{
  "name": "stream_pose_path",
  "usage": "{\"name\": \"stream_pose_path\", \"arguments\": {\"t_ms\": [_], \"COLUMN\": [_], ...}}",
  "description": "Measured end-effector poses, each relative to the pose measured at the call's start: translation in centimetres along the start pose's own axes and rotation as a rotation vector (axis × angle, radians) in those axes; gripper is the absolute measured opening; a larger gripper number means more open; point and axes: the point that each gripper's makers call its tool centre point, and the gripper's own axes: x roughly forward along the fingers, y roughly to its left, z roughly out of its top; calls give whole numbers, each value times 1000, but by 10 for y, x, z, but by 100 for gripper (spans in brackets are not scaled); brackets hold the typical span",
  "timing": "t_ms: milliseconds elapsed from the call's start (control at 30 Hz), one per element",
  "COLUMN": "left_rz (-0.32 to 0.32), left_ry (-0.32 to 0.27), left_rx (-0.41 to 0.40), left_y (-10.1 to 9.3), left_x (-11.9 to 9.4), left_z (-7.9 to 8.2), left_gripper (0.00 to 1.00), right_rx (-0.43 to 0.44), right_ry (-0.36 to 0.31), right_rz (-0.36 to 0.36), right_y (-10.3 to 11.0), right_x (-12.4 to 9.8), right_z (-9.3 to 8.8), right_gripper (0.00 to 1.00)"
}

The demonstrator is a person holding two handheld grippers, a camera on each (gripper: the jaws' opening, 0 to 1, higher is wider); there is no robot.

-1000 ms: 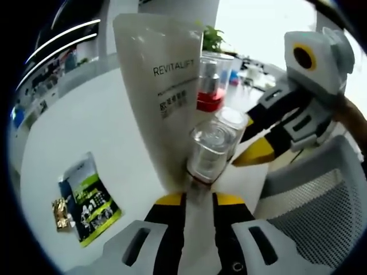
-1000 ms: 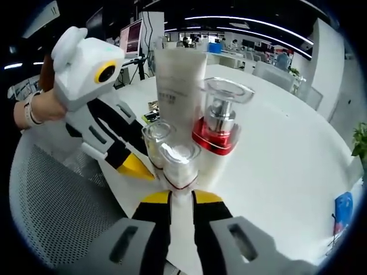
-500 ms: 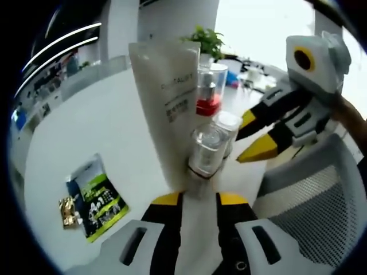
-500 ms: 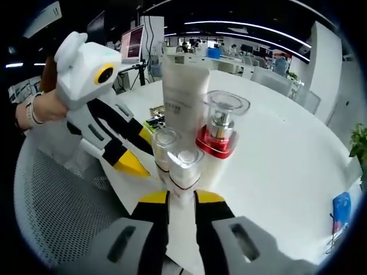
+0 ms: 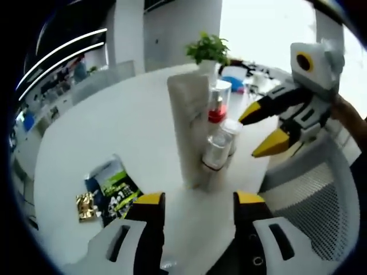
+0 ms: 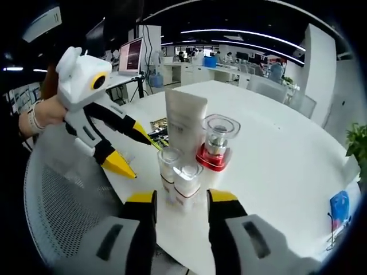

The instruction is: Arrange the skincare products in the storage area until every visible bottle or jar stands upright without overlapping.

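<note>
Released since the earlier frames, the small clear-capped bottle is seen upright beside the white tube, the left gripper spread wide, empty. From the right gripper view, the right gripper is likewise parted, nothing held, near the second small bottle and red-collared jar on the white table.

I see both views facing, from opposite sides, near | shared: white round table, upright white squeeze tube

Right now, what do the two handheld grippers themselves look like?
Both match: the left gripper and right gripper have white bodies, black jaws with yellow tips, and a white box on top. A hand with a wristband holds the left one.
</note>
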Motion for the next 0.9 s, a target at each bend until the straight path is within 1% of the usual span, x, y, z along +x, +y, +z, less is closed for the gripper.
{"name": "stream_pose_path", "arguments": {"t_ms": [133, 267, 367, 500, 633, 700, 900], "left_rz": [6, 41, 41, 47, 51, 55, 96], "left_ry": [-4, -4, -10, -14, -22, -34, -46], "left_rx": [-2, 2, 17, 20, 19, 41, 8], "left_y": [2, 8, 8, 8, 7, 7, 15], "left_x": [-9, -17, -24, -31, -39, -43, -56], "left_z": [0, 1, 0, -1, -3, -3, -6], "left_gripper": [53, 67, 72, 80, 85, 88, 96], "right_rx": [4, -1, 13, 36, 33, 36, 36], "right_ry": [-12, -17, -40, -61, -75, -81, -104], "right_rz": [-6, -23, -25, -27, -52, -60, -66], "right_y": [1, 1, 2, 2, 0, -1, -1], "right_x": [-2, -7, -11, -12, -17, -19, -23], "right_z": [3, 5, 9, 12, 16, 19, 26], "right_gripper": [44, 50, 54, 67, 76, 83, 93]}}
